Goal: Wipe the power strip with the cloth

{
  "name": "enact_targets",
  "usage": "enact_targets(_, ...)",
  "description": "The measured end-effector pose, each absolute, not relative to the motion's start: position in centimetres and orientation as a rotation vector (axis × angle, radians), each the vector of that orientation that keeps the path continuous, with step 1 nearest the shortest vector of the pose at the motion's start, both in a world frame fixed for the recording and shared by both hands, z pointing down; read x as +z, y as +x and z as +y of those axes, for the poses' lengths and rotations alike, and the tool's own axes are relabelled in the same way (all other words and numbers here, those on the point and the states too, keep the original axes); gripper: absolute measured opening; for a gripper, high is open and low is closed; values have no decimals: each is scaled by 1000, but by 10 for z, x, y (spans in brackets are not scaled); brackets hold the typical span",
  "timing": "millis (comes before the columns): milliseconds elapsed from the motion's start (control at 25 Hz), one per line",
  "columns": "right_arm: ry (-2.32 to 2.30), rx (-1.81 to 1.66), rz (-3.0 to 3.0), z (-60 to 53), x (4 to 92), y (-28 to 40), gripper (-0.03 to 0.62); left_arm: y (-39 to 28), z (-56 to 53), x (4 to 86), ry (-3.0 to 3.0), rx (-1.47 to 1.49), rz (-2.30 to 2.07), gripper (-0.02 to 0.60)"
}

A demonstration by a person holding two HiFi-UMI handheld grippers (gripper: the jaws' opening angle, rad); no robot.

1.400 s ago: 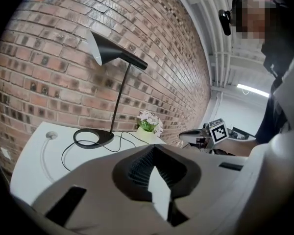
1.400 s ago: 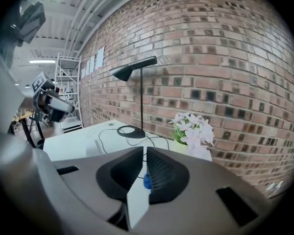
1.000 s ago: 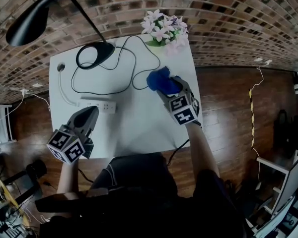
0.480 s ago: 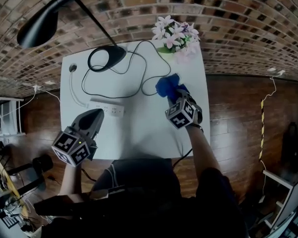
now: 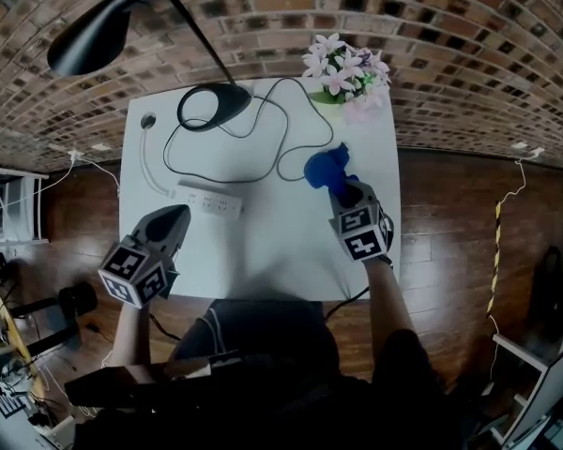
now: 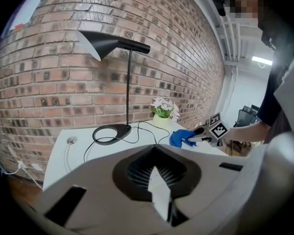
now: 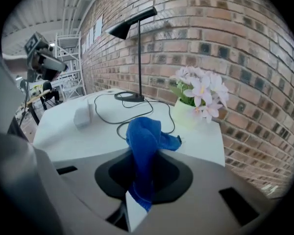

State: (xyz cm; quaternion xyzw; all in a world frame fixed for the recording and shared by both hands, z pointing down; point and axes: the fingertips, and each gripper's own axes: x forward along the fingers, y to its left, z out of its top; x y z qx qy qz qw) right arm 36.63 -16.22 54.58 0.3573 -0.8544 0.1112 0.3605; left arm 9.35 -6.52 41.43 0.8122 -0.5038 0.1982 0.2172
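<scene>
Right tool (image 7: 136, 205) is pinching the cloth (image 7: 144, 143), its jaws having just been closing on it; left tool (image 6: 161, 199) is pressing its jaws together, empty; power strip (image 5: 209, 200) is lying on the table (image 5: 272, 242) just ahead of left tool.

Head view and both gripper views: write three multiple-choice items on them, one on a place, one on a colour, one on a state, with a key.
1. Where on the table does the power strip lie?
A. At the far right corner
B. On the left half, ahead of the left hand-held gripper
C. At the near right corner

2. What colour is the cloth?
A. Red
B. White
C. Blue

3. What state is the right hand-held gripper in?
A. Open and empty
B. Shut on the cloth
C. Shut, with nothing in it

Key:
1 B: the head view shows it left of centre, in front of that gripper.
2 C: every view shows it blue.
3 B: its jaws have just been closing, and the cloth is pinched between them.
</scene>
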Motion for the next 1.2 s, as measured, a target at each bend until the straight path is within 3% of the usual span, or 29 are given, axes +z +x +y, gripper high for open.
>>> enact_targets(400, 954, 290, -2335, -142, 486, 325, 57, 42, -60, 428, 2213, 678, -1480, 0)
enact_targets(840, 915, 364, -2276, -98, 497, 225, 58, -32, -89, 498, 2240, 846, -1410, 0)
enact_targets(1200, 1016, 462, -2133, -88, 519, 166, 58, -16, -97, 530, 2430, 935, -1078, 0)
